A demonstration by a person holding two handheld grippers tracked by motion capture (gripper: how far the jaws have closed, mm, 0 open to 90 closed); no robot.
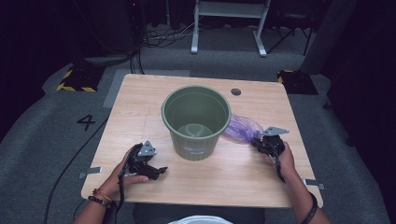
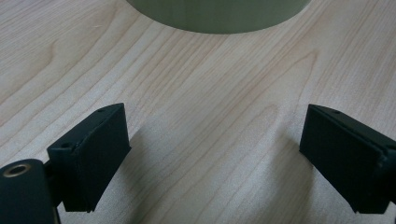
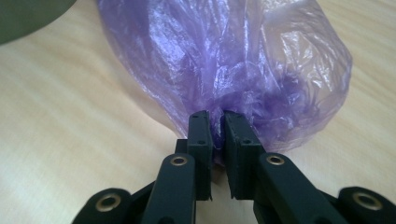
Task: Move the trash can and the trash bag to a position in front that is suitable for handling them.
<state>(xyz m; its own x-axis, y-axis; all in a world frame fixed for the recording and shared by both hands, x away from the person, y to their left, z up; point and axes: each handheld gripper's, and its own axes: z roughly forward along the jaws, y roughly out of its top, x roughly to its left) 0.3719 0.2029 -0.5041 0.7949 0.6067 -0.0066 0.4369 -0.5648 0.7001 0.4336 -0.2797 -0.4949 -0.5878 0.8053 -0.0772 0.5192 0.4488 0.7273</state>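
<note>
A green plastic bucket [image 1: 196, 140] stands upright near the middle of the wooden table [image 1: 135, 102]. To its right lies a crumpled purple plastic bag [image 1: 243, 128], puffed out on the tabletop [image 3: 224, 60]. My right gripper [image 1: 258, 143] is shut on the bag's bunched near end, the two pads pinching the film between them [image 3: 215, 117]. My left gripper [image 1: 160, 171] rests low on the table to the left of the bucket, pointing right. Its jaws stand wide open with bare wood between them [image 2: 210, 154]. The bucket's base [image 2: 215, 14] is just ahead of it.
A round cable hole [image 1: 236, 92] sits in the table's back right. Beyond the table are a white frame's legs [image 1: 229, 28], cables on the grey carpet, and yellow-black marked blocks [image 1: 77, 79] at either back corner. The bucket's edge [image 3: 28, 16] shows at the right gripper view's upper left.
</note>
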